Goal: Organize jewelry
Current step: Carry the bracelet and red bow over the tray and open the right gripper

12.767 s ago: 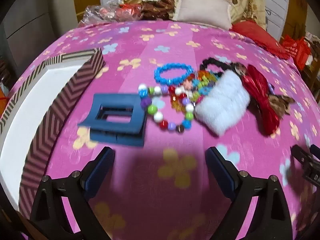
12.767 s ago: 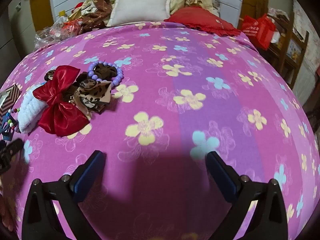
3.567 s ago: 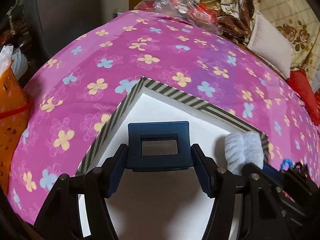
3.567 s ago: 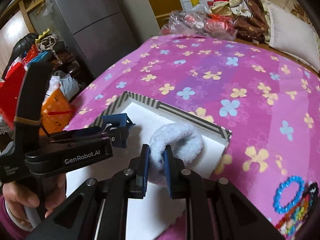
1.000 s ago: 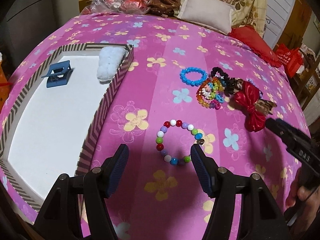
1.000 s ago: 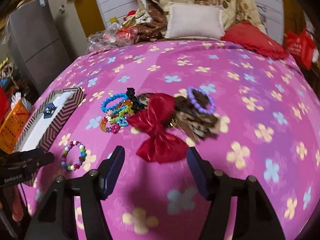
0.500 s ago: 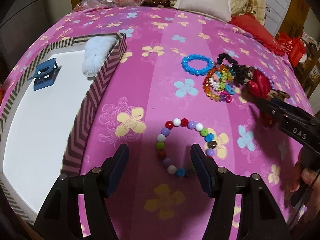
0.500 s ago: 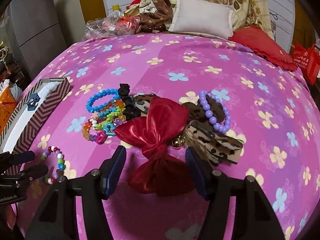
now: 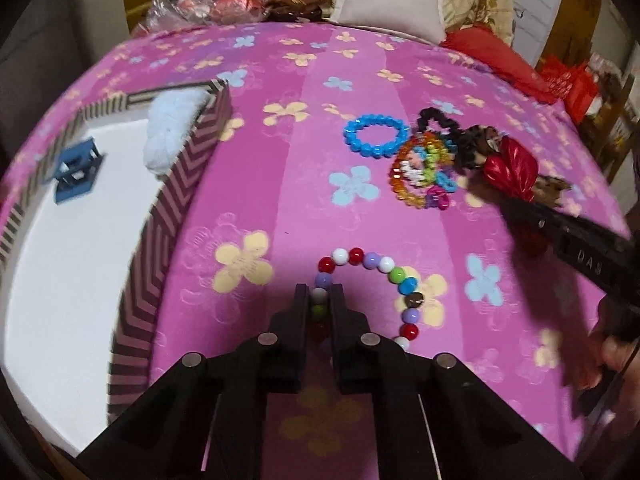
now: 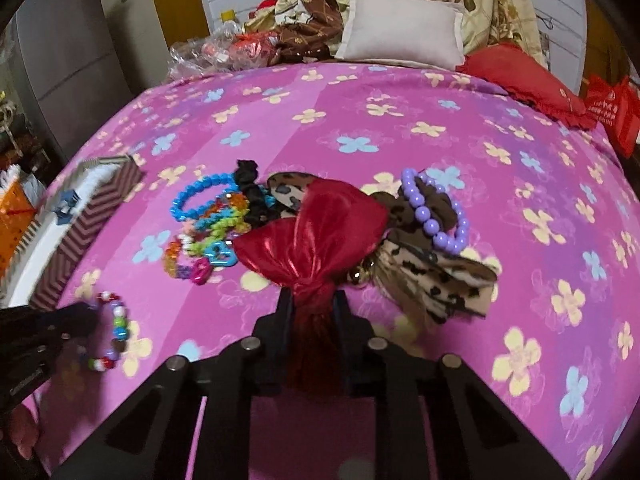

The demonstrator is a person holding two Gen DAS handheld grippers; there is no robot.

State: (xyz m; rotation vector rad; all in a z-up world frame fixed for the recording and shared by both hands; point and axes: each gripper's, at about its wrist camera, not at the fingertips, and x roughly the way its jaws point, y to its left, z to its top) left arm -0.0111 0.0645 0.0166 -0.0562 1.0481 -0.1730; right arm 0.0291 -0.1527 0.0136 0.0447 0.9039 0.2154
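Both hands were down on the pink flowered bedspread (image 9: 280, 160) at once. The left gripper (image 9: 319, 300) had its jaws clamped on one side of the round bracelet of mixed coloured beads (image 9: 384, 280), beads showing in the slot between the pads while the rest of the ring lay flat on the bed. Pinching the strand at one point probably made sense, since a loose ring offers no other firm hold.

The right gripper (image 10: 314, 304) was closing its jaws on the shiny red fabric bow (image 10: 320, 224), with the narrow knotted waist squeezed between them; that looked like the sensible spot, the wings being too wide and soft.

The chevron-striped open box with a white floor (image 9: 172, 184) sat to the left, already holding a dark blue claw hair clip (image 9: 76, 170) and a fluffy white scrunchie (image 9: 172, 136). Near the bow remained a bright blue bead bracelet (image 9: 376, 136), a tangle of rainbow plastic bracelets (image 9: 424, 172), a purple bead bracelet (image 10: 438, 212) and a leopard-print bow (image 10: 440, 276).
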